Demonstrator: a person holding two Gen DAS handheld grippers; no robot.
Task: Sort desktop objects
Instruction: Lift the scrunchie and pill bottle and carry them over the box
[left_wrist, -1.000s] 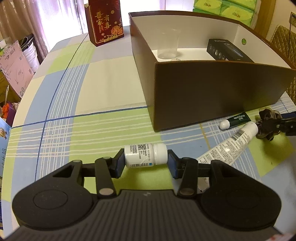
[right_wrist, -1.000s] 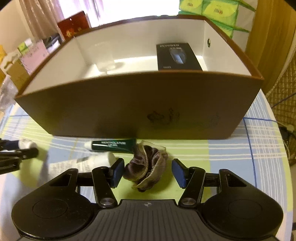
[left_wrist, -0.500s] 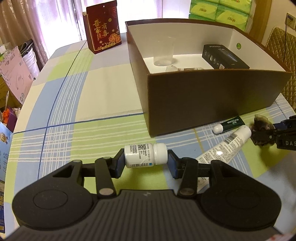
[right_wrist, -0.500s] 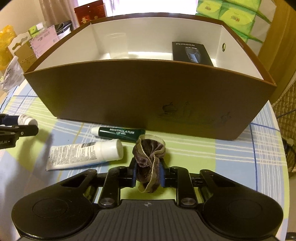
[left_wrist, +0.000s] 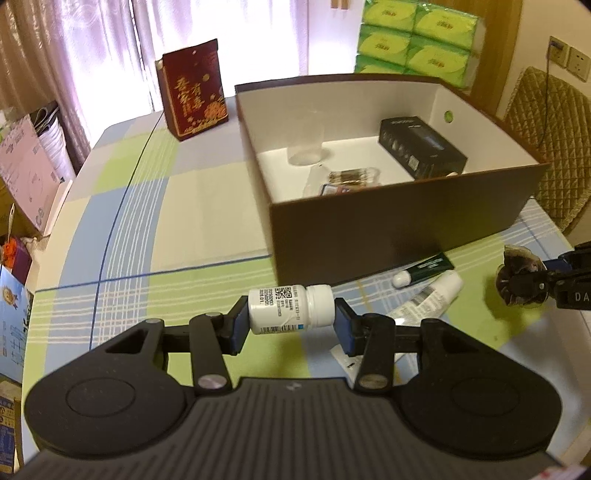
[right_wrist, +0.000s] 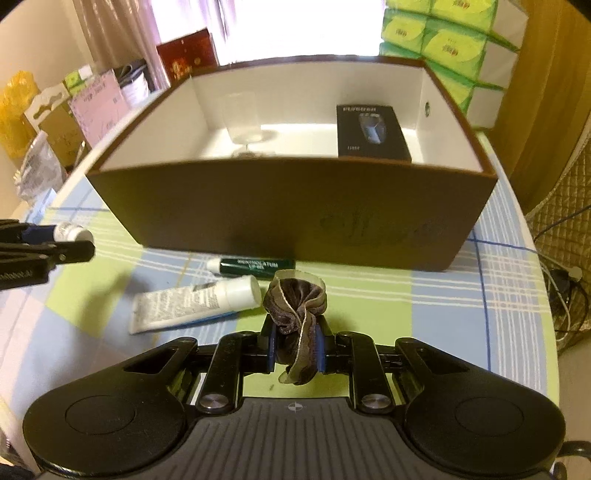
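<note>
While clamped sideways in left gripper, pill bottle cap points right.

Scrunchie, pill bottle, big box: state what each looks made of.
Scrunchie: soft brown fabric, probably velvet with a paler ribbon edge; it bunches in folds.
Pill bottle: glossy white plastic by the look, with a printed paper label.
Big box: stiff cardboard, it seems, matte brown outside and white inside, with thin straight walls.

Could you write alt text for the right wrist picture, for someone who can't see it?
The right hand-held gripper pinches a brown scrunchie above a checked tablecloth, facing an open brown box. Two tubes lie before the box.
</note>
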